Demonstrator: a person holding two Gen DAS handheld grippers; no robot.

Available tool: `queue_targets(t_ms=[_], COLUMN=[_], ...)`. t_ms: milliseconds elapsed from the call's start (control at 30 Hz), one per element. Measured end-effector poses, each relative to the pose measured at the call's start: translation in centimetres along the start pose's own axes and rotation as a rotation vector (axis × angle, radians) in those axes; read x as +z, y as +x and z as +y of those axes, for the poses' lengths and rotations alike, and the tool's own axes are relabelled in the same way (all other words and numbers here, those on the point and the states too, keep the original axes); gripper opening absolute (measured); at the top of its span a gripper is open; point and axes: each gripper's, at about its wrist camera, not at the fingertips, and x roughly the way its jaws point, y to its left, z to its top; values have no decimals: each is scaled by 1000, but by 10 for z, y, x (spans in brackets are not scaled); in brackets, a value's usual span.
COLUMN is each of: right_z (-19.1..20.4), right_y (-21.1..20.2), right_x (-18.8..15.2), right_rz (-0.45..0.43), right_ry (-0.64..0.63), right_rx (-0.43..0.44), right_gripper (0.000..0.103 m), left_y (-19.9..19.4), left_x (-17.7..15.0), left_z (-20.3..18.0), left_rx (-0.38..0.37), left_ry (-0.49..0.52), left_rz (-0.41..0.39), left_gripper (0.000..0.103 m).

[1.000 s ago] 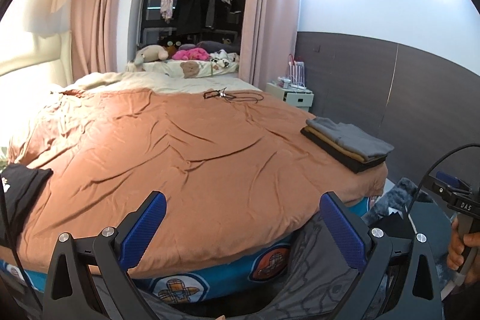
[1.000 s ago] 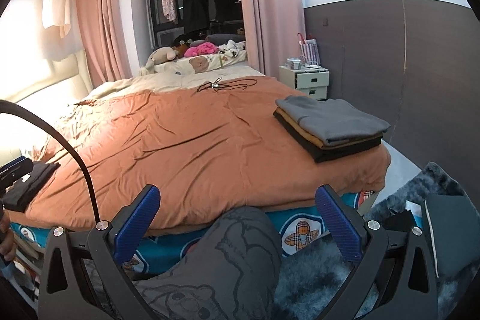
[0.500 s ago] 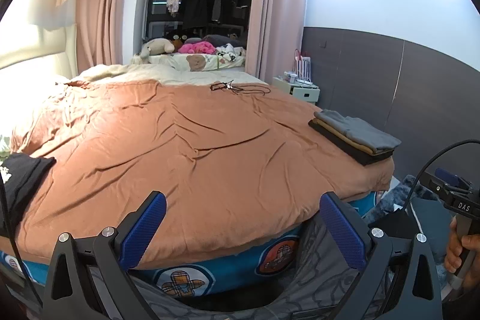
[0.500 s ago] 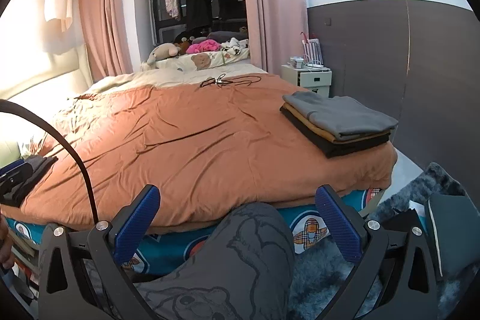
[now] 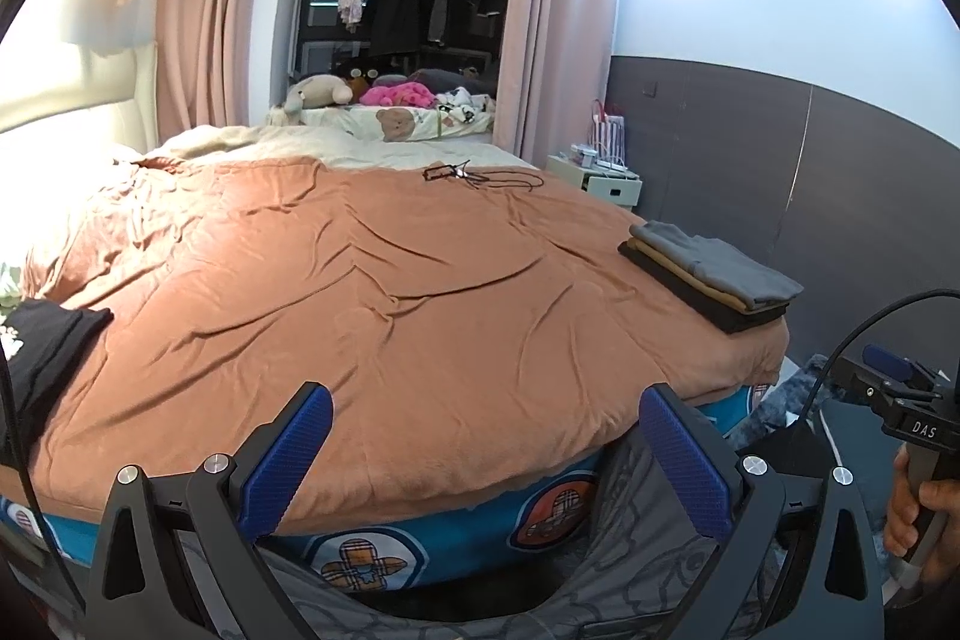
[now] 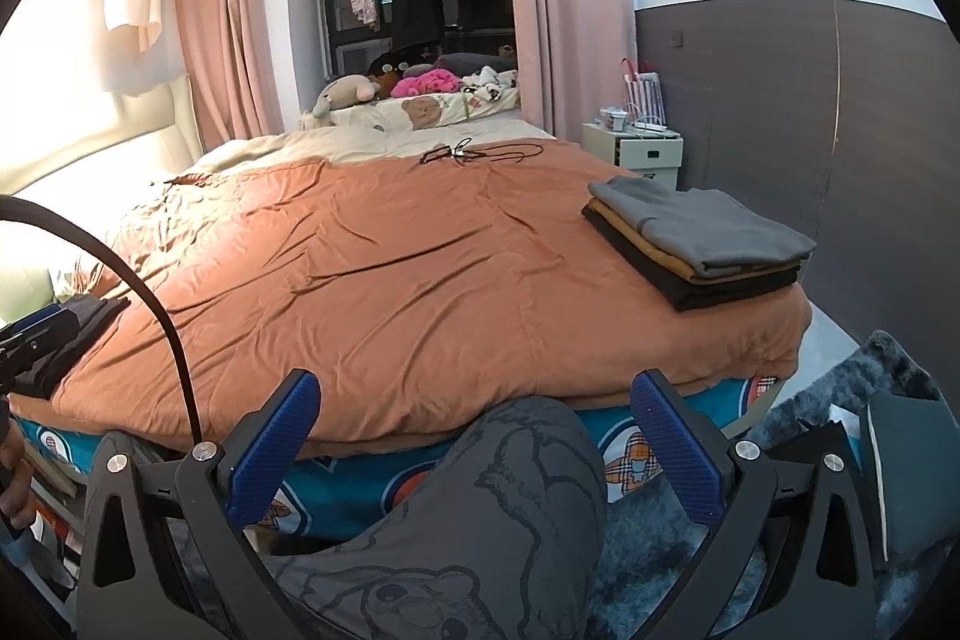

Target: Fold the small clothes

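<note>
A stack of folded clothes [image 5: 711,274], grey on top of tan and black, lies at the right edge of the orange bed cover [image 5: 372,292]; it also shows in the right wrist view [image 6: 699,235]. A dark garment [image 5: 42,346] lies at the bed's left edge, also seen in the right wrist view [image 6: 72,334]. My left gripper [image 5: 486,460] is open and empty, held before the bed's near edge. My right gripper [image 6: 474,448] is open and empty, above a grey-trousered knee [image 6: 510,496].
A black cable [image 5: 480,175] lies at the far side of the bed. A white nightstand [image 6: 636,148] stands at the far right. Soft toys [image 5: 318,91] sit beyond the bed. A dark shaggy rug [image 6: 840,388] covers the floor at the right.
Both grippers have tilted up slightly, so the bed sits lower in both views. Both stay open and empty.
</note>
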Motion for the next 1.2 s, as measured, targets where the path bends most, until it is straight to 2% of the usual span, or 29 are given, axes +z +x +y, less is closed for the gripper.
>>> queue_targets(t_ms=[1200], right_z=[4], right_y=[2], right_x=[1], right_rz=[-1], right_ry=[-5], right_rx=[0], right_gripper=[103], left_y=[-3], left_x=[0], left_z=[-1], left_rx=[-1], left_ry=[8], left_rz=[-7], left_gripper=[103])
